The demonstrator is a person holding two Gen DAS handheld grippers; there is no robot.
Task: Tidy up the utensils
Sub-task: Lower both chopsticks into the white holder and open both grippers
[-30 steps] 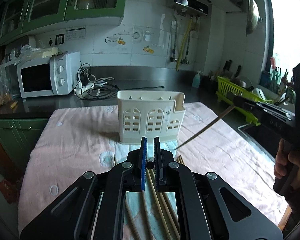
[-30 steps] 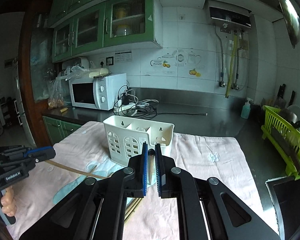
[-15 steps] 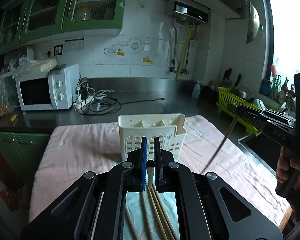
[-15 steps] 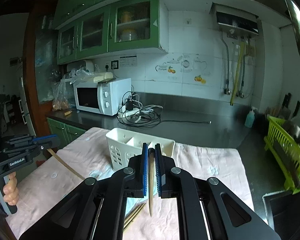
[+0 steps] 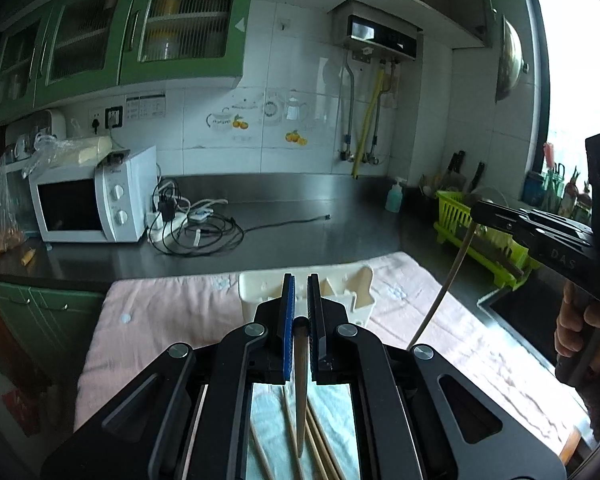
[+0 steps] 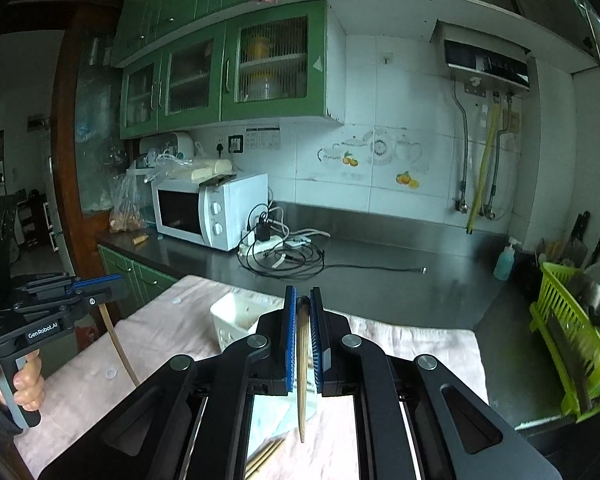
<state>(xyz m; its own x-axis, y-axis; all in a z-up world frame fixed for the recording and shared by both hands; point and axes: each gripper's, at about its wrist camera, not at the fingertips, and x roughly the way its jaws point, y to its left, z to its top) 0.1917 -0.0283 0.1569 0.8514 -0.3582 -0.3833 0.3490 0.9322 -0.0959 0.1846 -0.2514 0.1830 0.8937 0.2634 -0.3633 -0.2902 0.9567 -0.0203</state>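
Note:
My left gripper (image 5: 301,280) is shut on a wooden chopstick (image 5: 301,392) that hangs tip-down above the table. My right gripper (image 6: 302,294) is shut on another chopstick (image 6: 302,376), also hanging tip-down. The white slotted utensil holder (image 5: 342,286) stands on the pink cloth just beyond the left jaws; it also shows in the right wrist view (image 6: 236,316), below and left of the right jaws. Several loose chopsticks (image 5: 320,448) lie on a light blue towel under the left gripper. Each gripper appears in the other's view, the right gripper (image 5: 476,212) and the left gripper (image 6: 116,288).
A pink cloth (image 5: 160,320) covers the table. Behind it runs a dark steel counter with a white microwave (image 5: 96,200), a tangle of cables (image 5: 196,228) and a soap bottle (image 5: 394,196). A green dish rack (image 6: 568,332) stands at the right by the sink.
Both grippers have risen, lifting their chopsticks off the table; the sticks have swung from slanting to hanging nearly straight down. The holder now sits lower in both views.

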